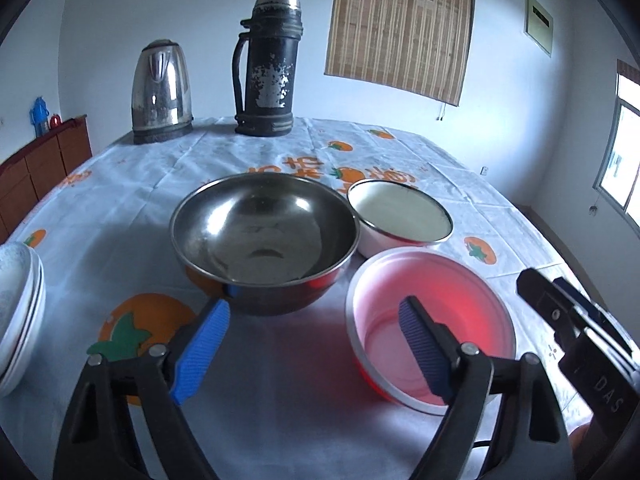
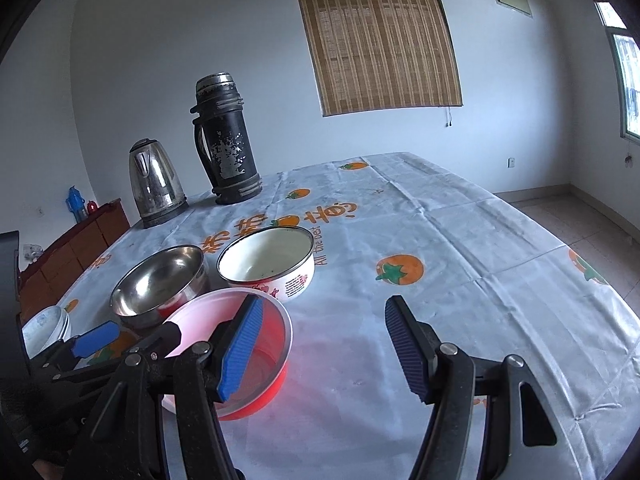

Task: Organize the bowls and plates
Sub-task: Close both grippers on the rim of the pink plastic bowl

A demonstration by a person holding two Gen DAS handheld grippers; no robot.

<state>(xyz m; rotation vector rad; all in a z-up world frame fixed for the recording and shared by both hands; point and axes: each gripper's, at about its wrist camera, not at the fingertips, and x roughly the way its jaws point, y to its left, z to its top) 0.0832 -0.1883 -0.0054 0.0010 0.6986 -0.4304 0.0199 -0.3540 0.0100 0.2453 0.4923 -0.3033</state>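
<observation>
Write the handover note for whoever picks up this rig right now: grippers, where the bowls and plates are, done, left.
Left gripper: open, empty, near the steel bowl.
Right gripper: open, empty, beside the red bowl.
White enamel bowl stands behind those two; all three separate on the tablecloth.
Stack of white plates at the table's left edge.
Done: plates appear stacked.
Left: bowls not nested or grouped yet.

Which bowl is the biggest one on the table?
The shiny steel bowl. It is wider and deeper than the white enamel bowl behind it and the pink bowl beside it.
</observation>
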